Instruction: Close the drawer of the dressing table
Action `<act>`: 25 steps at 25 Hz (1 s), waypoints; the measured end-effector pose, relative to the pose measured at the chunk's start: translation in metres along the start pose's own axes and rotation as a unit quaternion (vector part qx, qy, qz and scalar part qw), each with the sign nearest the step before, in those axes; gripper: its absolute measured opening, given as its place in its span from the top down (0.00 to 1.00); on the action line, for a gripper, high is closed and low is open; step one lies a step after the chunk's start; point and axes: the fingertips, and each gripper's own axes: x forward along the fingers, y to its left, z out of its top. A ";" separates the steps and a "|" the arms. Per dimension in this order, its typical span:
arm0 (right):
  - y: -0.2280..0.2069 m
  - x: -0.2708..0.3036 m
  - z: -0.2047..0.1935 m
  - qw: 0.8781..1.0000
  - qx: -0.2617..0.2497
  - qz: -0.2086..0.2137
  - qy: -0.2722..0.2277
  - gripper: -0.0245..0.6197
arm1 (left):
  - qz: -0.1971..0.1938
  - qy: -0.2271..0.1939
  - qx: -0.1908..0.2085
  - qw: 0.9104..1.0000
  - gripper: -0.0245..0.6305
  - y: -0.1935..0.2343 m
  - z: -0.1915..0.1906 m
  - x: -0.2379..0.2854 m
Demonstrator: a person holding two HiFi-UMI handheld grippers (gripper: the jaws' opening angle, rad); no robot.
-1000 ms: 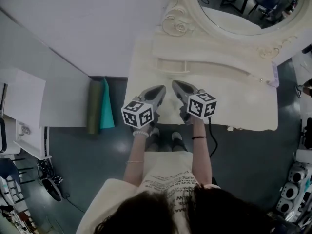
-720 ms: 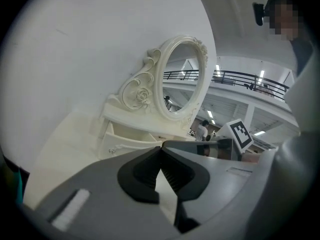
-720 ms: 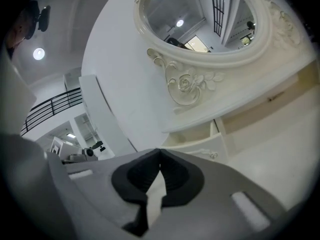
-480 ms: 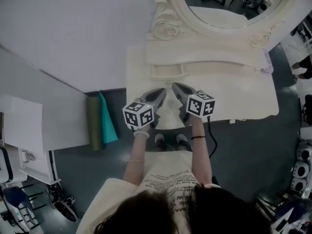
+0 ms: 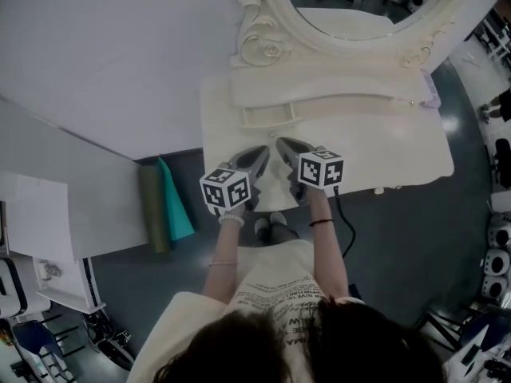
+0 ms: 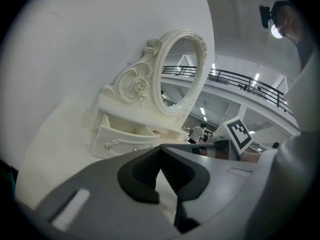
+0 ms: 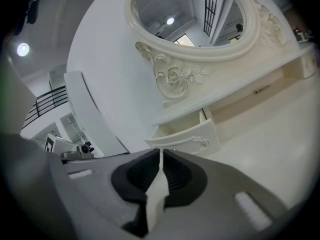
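Person in a cream printed top (image 5: 275, 298) stands at the front edge of a glossy cream dressing table (image 5: 399, 150). Two grey hand-held grippers are out over the table's near edge, angled in toward each other with their tips close. Left gripper (image 6: 160, 147): tips meet, only a sliver of table top shows lower down between the black pads, nothing gripped. Right gripper (image 7: 160, 152): jaws likewise together, a thin strip of table between the ribbed pads, nothing clamped. One small cream drawer (image 7: 187, 136) with an ornate pull stands pulled out. It is at the left end of the low raised shelf at the back of the table top, ahead of both grippers and well apart from them. Right of it on the same shelf is one longer closed front (image 7: 260, 90) with a small dark handle, which the right gripper view shows best. Above the shelf is one oval mirror in a carved, rose-scrolled cream frame (image 5: 267, 46), and behind that a plain white wall (image 6: 75, 44). Head view alone gives the floor: two rolls lying side by side left of the table, one olive (image 5: 153, 206) and one teal (image 5: 176, 204), plus one black cable (image 5: 348, 234) trailing from the right gripper. Left gripper view alone catches the right gripper's marker cube (image 6: 239, 133) from the side. It also shows the inside of the open drawer, which looks bare.
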 end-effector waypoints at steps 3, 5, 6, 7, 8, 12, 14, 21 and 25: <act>-0.003 0.004 -0.003 1.000 0.008 -0.004 0.014 0.93 | 0.003 0.003 -0.002 1.000 0.96 0.000 0.000 0.001; -0.004 0.007 -0.005 1.000 0.010 -0.005 0.022 0.92 | 0.010 0.001 -0.007 1.000 0.96 0.004 0.002 -0.001; -0.005 0.009 -0.004 1.000 0.011 -0.006 0.024 0.92 | 0.012 0.000 -0.008 1.000 0.96 0.005 0.003 -0.001; -0.007 0.011 -0.004 1.000 0.013 -0.008 0.026 0.91 | 0.013 0.001 -0.008 1.000 0.96 0.007 0.003 0.000; -0.009 0.012 -0.004 0.999 0.015 -0.009 0.029 0.90 | 0.015 0.002 -0.009 1.000 0.96 0.008 0.002 0.000; -0.015 0.018 -0.010 0.999 0.015 -0.018 0.045 0.86 | 0.025 0.002 -0.018 1.000 0.96 0.014 -0.001 -0.001; -0.017 0.020 -0.010 0.998 0.018 -0.020 0.048 0.84 | 0.027 0.002 -0.020 0.999 0.96 0.016 -0.001 0.000; -0.021 0.032 -0.011 0.998 0.027 -0.023 0.058 0.77 | 0.033 0.006 -0.023 0.999 0.96 0.022 -0.001 0.004; -0.025 0.037 -0.012 0.997 0.034 -0.022 0.064 0.76 | 0.035 0.007 -0.023 0.999 0.96 0.024 0.001 0.007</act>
